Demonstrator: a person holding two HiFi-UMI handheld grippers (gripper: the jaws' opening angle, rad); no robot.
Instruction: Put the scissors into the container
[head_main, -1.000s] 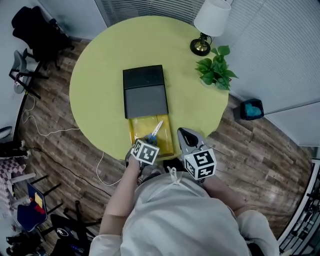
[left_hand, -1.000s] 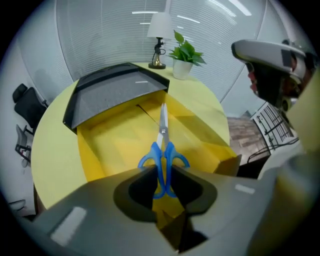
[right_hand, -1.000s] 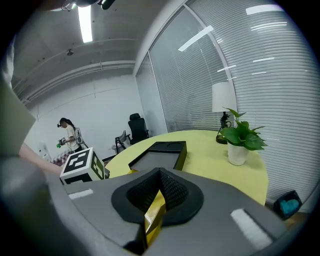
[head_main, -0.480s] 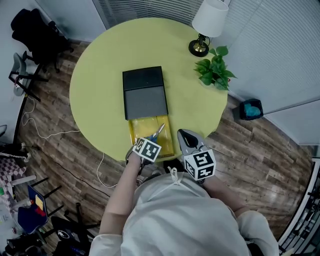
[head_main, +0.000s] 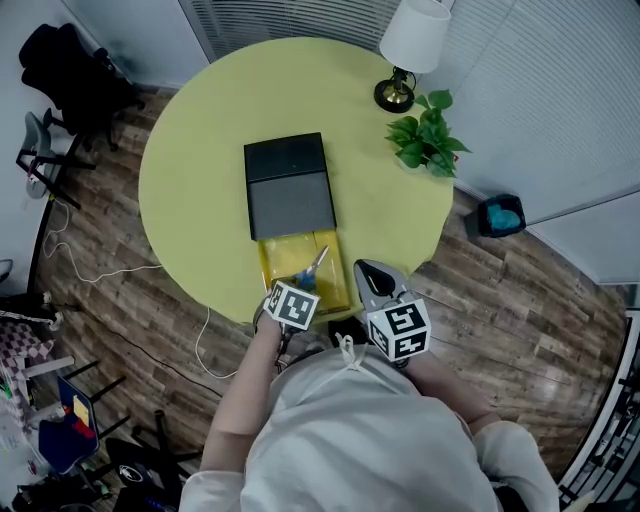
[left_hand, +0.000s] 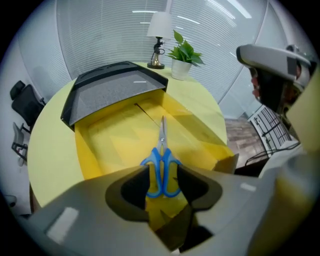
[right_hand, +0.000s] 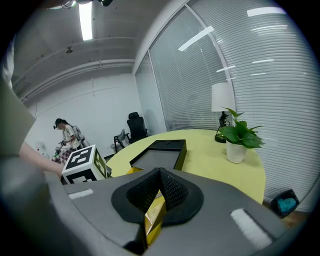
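Left gripper view: left gripper (left_hand: 162, 170) has just popped its jaws apart, blue scissors (left_hand: 161, 157) lying loose between them in the yellow container (left_hand: 107, 142) on the counter (left_hand: 50, 150). Right gripper (right_hand: 159, 174) pinches the container's edge.

scissors (left_hand: 161, 167): blue handles | container (left_hand: 100, 145): yellow | lid (head_main: 288, 185): black | table (head_main: 200, 150): yellow-green
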